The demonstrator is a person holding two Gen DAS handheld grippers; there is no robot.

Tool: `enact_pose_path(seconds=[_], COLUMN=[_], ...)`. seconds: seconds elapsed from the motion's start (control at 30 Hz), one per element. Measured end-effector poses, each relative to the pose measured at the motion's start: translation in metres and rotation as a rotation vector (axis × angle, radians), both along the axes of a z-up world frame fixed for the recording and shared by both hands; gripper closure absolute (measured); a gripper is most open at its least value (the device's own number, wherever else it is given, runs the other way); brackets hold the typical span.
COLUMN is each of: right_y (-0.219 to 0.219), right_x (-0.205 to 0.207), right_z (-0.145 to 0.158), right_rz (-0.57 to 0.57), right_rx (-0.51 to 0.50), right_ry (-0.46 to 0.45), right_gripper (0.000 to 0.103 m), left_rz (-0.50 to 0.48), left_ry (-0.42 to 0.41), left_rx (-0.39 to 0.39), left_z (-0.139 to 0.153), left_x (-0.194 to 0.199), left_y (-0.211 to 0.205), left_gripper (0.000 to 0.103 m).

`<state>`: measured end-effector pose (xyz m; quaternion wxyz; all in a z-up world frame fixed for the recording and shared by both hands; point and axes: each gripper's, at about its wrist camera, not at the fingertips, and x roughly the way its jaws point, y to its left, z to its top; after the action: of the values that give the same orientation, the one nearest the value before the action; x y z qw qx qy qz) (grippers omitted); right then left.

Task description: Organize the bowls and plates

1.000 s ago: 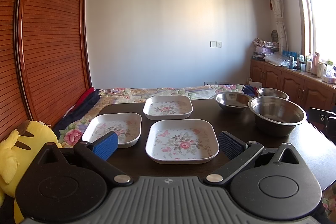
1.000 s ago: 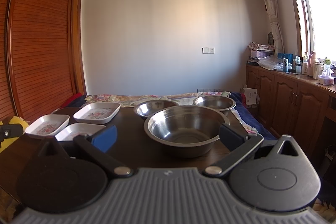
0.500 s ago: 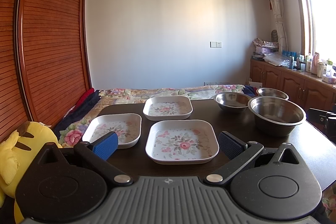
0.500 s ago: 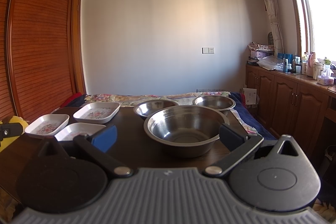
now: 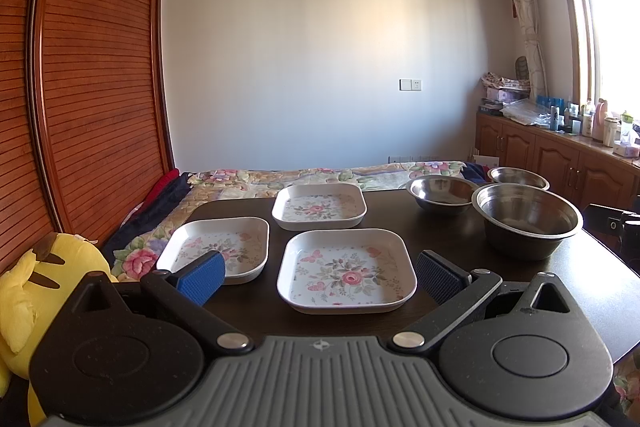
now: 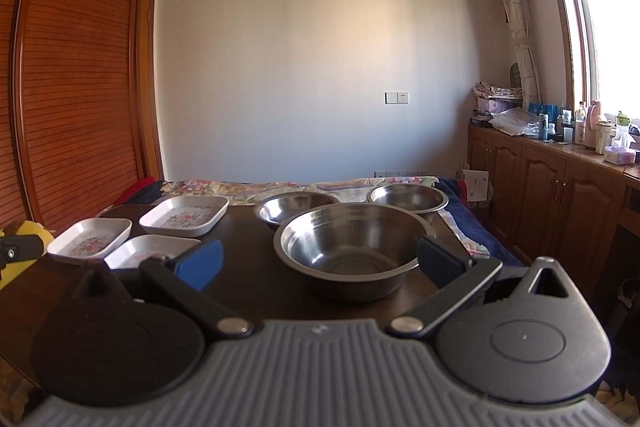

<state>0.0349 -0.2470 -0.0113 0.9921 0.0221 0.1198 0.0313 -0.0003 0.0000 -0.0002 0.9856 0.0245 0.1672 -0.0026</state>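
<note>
My left gripper hovers low over the near edge of the dark counter, its jaws spread wide and holding nothing; the nearest floral plate lies framed between the blue pads. A second floral plate sits just beside it to the left, partly behind the left pad, and a third floral plate lies farther back. My right gripper is likewise spread wide and empty, with the large steel bowl between its fingers. Behind that bowl stand two smaller steel bowls, one at centre and one to the right, each apart from the others. In the right wrist view the three plates group at the left of the counter. A yellow plush toy rests off the counter's left edge, and a floral bedspread lies beyond the far edge.
</note>
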Motion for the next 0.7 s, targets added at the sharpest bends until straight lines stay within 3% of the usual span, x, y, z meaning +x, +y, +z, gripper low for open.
enact_pose_path(seconds=[0.7], right_y=[0.0027], right_x=[-0.0005], right_z=[0.0009], right_rz=[0.001], right_rx=[-0.009], right_ry=[-0.002], right_gripper=[0.0], left_rz=[-0.002], left_ry=[0.0], left_rx=[0.003], left_z=[0.0046], left_x=[-0.0015], left_y=[-0.0035], left_gripper=[0.0])
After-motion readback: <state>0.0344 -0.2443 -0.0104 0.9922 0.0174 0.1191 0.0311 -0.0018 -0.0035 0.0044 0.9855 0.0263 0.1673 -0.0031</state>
